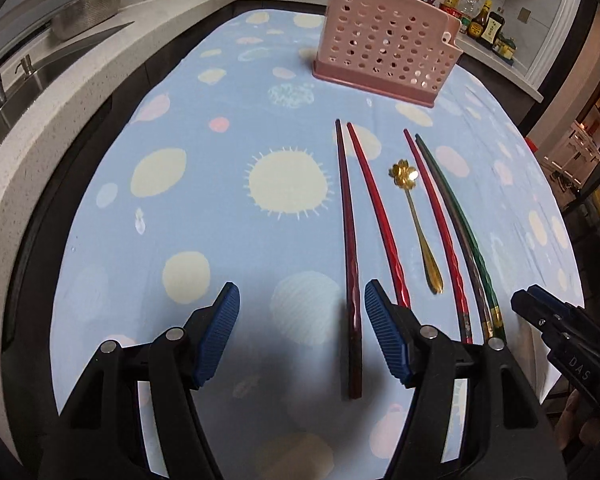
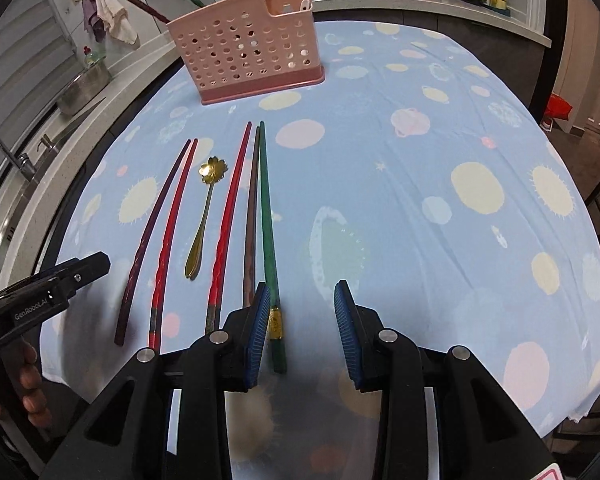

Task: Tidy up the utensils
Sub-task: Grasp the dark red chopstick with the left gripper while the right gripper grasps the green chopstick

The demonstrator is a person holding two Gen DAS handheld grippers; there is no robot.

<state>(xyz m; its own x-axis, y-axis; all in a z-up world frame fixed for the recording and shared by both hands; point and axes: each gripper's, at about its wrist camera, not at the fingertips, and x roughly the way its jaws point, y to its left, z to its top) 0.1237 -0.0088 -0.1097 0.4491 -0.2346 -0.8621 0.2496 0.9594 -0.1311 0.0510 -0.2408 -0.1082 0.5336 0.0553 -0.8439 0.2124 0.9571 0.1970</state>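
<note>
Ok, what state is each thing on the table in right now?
Pink utensil holder: upright, utensils already inside.
Five chopsticks: flat on the cloth, side by side.
Gold spoon: flat among them.
Left hand-held gripper: open, empty.
Right hand-held gripper: open, green chopstick between its fingers, ungripped.

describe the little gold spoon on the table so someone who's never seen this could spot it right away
On the blue spotted tablecloth, in front of the pink perforated holder, lies a row of chopsticks. The gold spoon lies among them, between two red ones; it alone is metal, shorter, with a flower-shaped bowl.
</note>
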